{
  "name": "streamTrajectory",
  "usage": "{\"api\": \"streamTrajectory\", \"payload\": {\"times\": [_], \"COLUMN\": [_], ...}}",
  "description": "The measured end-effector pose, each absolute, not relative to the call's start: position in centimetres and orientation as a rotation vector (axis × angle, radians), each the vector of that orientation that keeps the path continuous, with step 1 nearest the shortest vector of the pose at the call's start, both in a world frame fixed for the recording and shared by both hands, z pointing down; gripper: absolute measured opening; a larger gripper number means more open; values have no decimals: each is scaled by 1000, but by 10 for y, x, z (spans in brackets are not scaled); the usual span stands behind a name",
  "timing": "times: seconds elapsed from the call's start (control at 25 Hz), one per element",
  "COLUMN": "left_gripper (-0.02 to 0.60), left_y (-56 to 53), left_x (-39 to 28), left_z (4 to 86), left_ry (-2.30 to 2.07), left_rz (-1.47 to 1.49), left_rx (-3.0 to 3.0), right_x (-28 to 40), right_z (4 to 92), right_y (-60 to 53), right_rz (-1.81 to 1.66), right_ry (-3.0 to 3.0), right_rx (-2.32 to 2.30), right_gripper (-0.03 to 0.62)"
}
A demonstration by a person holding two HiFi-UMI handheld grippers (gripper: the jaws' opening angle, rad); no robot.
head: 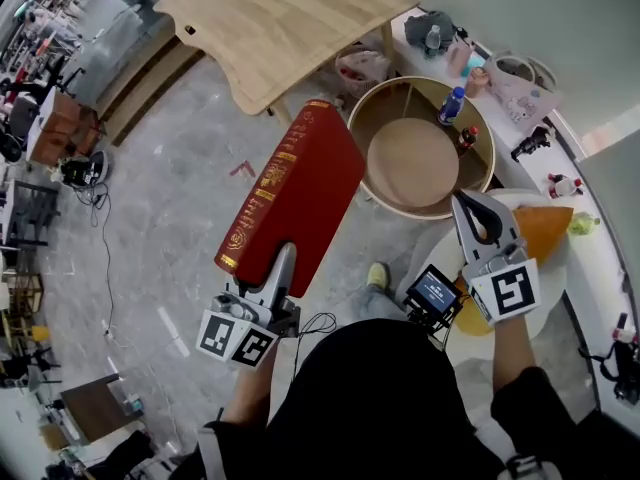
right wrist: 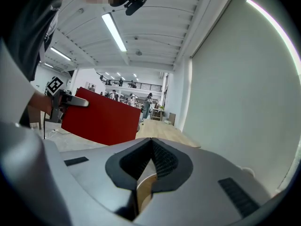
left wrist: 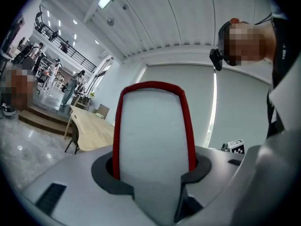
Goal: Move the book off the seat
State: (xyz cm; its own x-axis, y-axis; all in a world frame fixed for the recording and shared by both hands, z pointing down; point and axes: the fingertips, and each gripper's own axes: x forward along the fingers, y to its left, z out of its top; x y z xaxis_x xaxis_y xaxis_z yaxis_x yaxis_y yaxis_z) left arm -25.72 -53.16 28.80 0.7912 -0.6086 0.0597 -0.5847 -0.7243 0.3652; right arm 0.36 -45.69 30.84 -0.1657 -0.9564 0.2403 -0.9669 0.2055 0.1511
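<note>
Head view is showing the left gripper (head: 285, 258) pinching a thick red book (head: 300, 193) by its lower end and holding it in the air above the grey floor (head: 170, 218), clear of the round white seat (head: 553, 286). The book is slanting up and away from the person toward the near edge of the wooden table (head: 270, 18). Gold lettering is running along its spine, but it is too small to read.

Left gripper view is looking along the white page block with a red cover on each side, and the jaws are pressing against those covers.

Right gripper (right wrist: 151, 143) is hovering over the seat's near edge with its tongs pressed together and nothing between them. A small screen (head: 435, 293) beside it is glowing blue, its text unreadable. Each gripper's cube is showing black-and-white square markers.

Beyond the seat, a round wooden stand (head: 420, 158) is carrying a blue-capped bottle (head: 452, 105) and a small dark bottle (head: 467, 138) near its far right rim; their labels cannot be read.
</note>
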Motion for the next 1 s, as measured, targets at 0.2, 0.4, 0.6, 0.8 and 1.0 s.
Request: {"api": "streamTrajectory", "payload": {"times": [0.2, 0.4, 0.6, 0.8, 1.0], "left_gripper": [249, 249, 249, 247, 247], "left_y": [-554, -563, -572, -589, -618], "left_x": [-232, -211, -194, -175, -152], "left_z": [292, 290, 279, 279, 289], "left_ry": [-838, -779, -713, -648, -560], "left_rz": [-74, -73, -77, -64, -50], "left_rx": [2627, 2648, 2682, 2696, 2689], "right_x": [22, 35, 42, 51, 62], "right_z": [313, 311, 310, 304, 302], "right_y": [-459, -451, -448, -455, -477], "right_rz": [83, 86, 107, 72, 50], "right_ry": [-2159, -2126, -2089, -2051, -1986], "right_rx": [1880, 1931, 1969, 2036, 2073], "right_gripper": [11, 11, 11, 11, 11]}}
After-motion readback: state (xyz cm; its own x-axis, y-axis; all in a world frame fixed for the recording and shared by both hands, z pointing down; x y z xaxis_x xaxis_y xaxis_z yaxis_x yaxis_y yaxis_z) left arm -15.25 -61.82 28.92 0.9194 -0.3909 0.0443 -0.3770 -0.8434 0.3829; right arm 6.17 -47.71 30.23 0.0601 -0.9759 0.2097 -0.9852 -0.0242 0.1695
